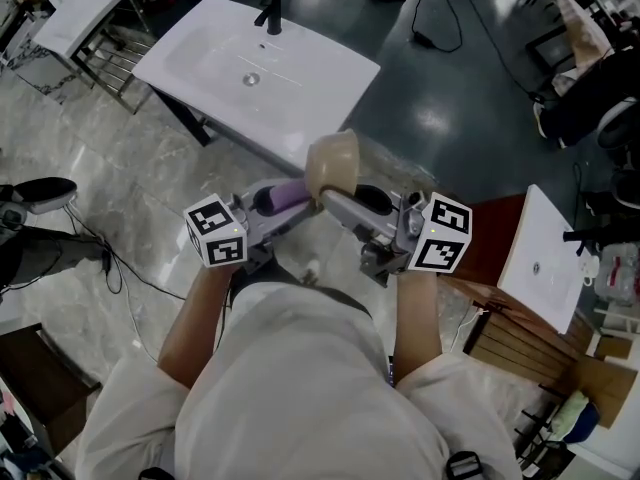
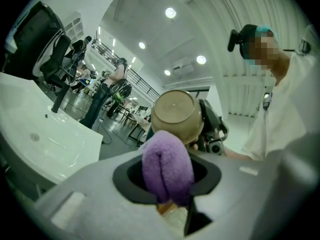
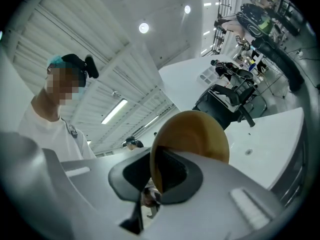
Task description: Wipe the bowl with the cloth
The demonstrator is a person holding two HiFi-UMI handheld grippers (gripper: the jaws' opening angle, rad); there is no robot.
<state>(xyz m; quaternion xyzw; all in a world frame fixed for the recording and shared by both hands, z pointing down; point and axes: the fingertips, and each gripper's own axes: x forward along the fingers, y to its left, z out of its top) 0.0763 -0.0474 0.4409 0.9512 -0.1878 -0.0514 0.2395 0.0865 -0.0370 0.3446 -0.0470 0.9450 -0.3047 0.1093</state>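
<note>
The person wears a pale short-sleeved shirt (image 1: 300,388) and a teal cap (image 2: 263,30) (a black camera (image 2: 238,38) sits at its front). The left gripper (image 1: 288,200) and right gripper (image 1: 328,202) are grey moulded shells, each bearing a white cube (image 1: 216,231) of black square markers.

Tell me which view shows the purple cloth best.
The left gripper view: the cloth fills the centre, clamped in the left tool, with the bowl just behind it. The head view shows only a small purple patch beside the bowl. The right gripper view shows none of it, only the bowl.
</note>
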